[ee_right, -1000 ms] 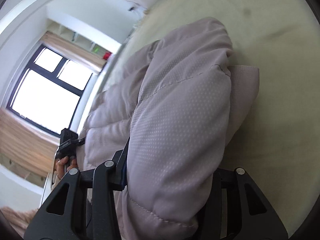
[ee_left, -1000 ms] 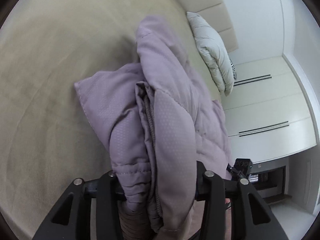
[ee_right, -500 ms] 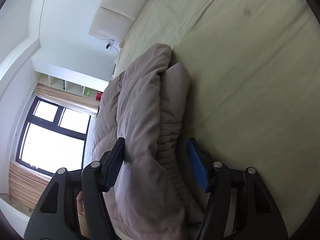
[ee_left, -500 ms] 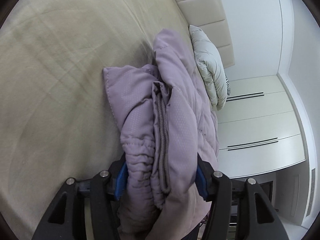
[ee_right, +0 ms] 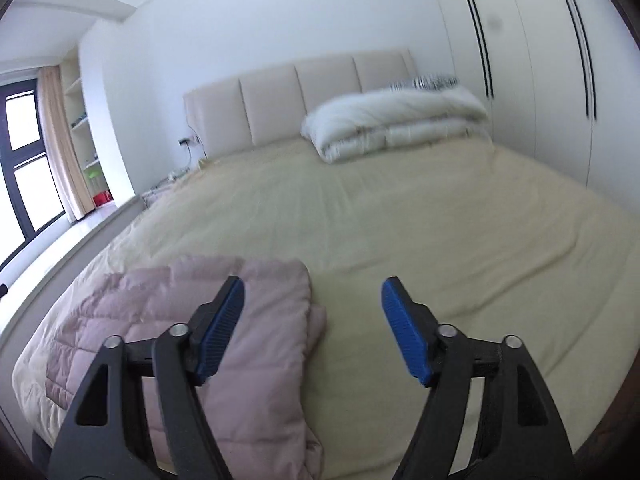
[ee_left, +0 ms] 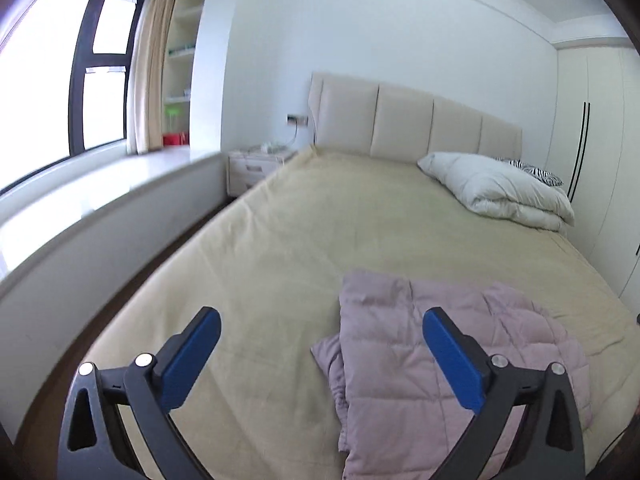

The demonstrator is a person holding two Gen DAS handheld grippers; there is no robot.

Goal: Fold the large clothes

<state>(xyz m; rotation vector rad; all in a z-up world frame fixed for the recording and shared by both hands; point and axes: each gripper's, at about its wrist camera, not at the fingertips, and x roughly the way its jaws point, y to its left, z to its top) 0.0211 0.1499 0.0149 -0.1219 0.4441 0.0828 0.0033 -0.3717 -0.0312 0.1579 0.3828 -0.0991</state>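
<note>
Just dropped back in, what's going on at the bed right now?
A person with a handheld gripper in each hand is folding a pale purple quilted jacket on the bed. The jacket lies folded near the foot of the bed. Both the left gripper and the right gripper are off it, and their jaws have just been opening, with nothing between them. A folded white duvet sits untouched by the headboard.

Open bedsheet ahead; folded jacket and duvet obstruct.
</note>
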